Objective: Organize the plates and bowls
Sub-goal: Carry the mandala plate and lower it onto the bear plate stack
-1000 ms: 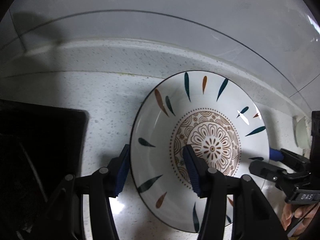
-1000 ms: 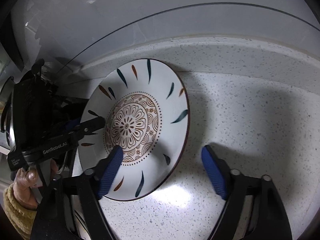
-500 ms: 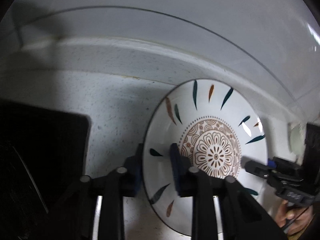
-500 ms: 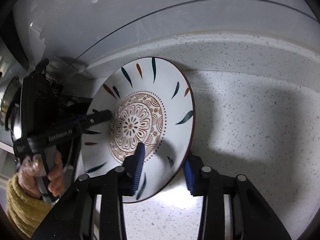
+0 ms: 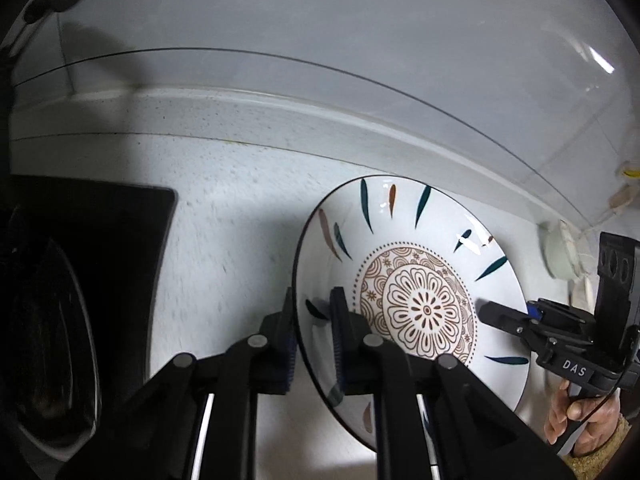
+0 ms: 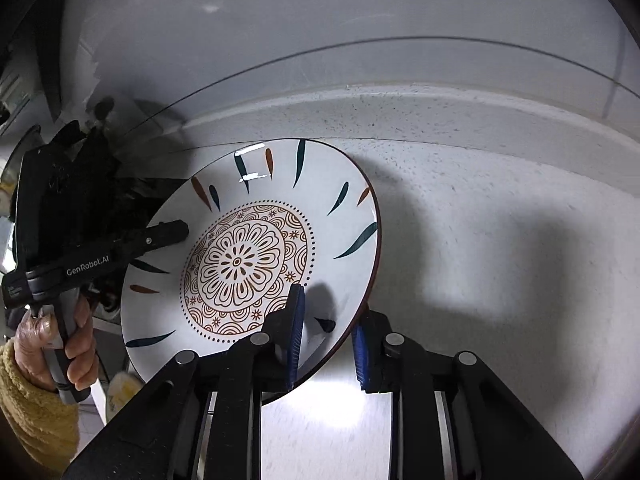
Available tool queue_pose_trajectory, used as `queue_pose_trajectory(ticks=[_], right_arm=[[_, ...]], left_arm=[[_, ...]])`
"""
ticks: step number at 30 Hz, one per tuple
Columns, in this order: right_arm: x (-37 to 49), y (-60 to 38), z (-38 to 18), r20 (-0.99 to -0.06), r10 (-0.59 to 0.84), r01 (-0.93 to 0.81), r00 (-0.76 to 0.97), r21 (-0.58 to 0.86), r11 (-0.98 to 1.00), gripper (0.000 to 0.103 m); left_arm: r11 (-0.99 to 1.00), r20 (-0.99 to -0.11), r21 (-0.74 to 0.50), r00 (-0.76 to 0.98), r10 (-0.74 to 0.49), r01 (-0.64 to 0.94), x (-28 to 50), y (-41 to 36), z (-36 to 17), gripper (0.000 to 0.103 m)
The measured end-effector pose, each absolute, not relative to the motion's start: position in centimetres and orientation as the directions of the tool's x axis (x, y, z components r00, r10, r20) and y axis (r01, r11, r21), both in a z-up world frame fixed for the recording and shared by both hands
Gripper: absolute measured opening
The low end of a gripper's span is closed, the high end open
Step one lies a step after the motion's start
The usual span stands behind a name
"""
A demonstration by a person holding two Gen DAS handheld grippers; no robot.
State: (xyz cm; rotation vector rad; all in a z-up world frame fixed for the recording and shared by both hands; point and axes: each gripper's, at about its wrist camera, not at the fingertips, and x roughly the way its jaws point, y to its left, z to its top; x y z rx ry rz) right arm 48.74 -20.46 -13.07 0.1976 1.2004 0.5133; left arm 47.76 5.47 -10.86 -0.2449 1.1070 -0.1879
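A white plate (image 5: 416,256) with a brown flower medallion and teal and brown leaf strokes hangs tilted just above the speckled counter (image 5: 240,240), held by opposite edges. My left gripper (image 5: 314,316) pinches its left rim, one pad inside and one under, jaws still closing. In the right wrist view the same plate (image 6: 240,256) is gripped at its lower right rim by my right gripper (image 6: 328,336), jaws also still closing. Each gripper shows in the other's view: the right gripper (image 5: 504,318) at the plate's far edge, the left gripper (image 6: 164,236) likewise.
A black hob (image 5: 120,248) with a dark pan (image 5: 48,340) lies to the left. A raised counter ledge (image 5: 280,120) and the grey wall run behind. A small white object (image 5: 560,256) sits by the ledge at right. A hand in a yellow sleeve (image 6: 36,408) holds the left gripper's handle.
Both grippers went from wide open around the plate's rims to clamped on them. The plate has come up off the counter and both hands rose with it.
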Motion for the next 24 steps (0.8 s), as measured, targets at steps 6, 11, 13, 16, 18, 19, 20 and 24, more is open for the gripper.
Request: queue_pose_trajectory(ticks=[6,11,13,16,18,19,20,24], right_arm=[[43.5,-20.9,-9.0,-0.827,0.471,-0.297,0.308,0.387,0.873,0.02],[37.3,-19.8,-6.2,-0.813,0.479,-0.292,0.331,0.395,0.871,0.02],[35.2,-19.0,-5.8,-0.814,0.475,-0.292,0.333,0.39,0.873,0.02],[32.4,-17.5,-5.7,-0.814,0.479,-0.283,0.328,0.399,0.872,0.02],[30.5,-16.2,-6.1,-0.824,0.469,-0.283,0.318,0.39,0.876,0.02],[30.1,-15.7,-6.4,-0.829,0.466,-0.278,0.311,0.389,0.878,0.02],[29.6,-15.3,-6.8,-0.835,0.462,-0.271,0.3,0.39,0.88,0.02],[28.5,-13.4,-9.2,-0.86,0.441,-0.233,0.257,0.388,0.892,0.02]], left_arm=[[0.945,-0.828,-0.314,0.46,-0.32,0.093,41.5,5.8,-7.0,0.013],[0.932,-0.825,-0.339,0.433,-0.362,0.133,35.9,7.1,-5.4,0.013],[0.926,-0.825,-0.347,0.421,-0.376,0.147,32.5,8.4,-5.8,0.013],[0.918,-0.827,-0.367,0.398,-0.397,0.153,28.5,9.8,-6.6,0.013],[0.917,-0.835,-0.362,0.38,-0.399,0.168,25.6,10.4,-7.2,0.013],[0.915,-0.838,-0.366,0.369,-0.403,0.168,25.1,10.8,-8.1,0.013],[0.912,-0.841,-0.376,0.353,-0.409,0.16,24.8,11.2,-8.9,0.013],[0.914,-0.859,-0.372,0.313,-0.404,0.16,24.0,12.2,-11.1,0.013]])
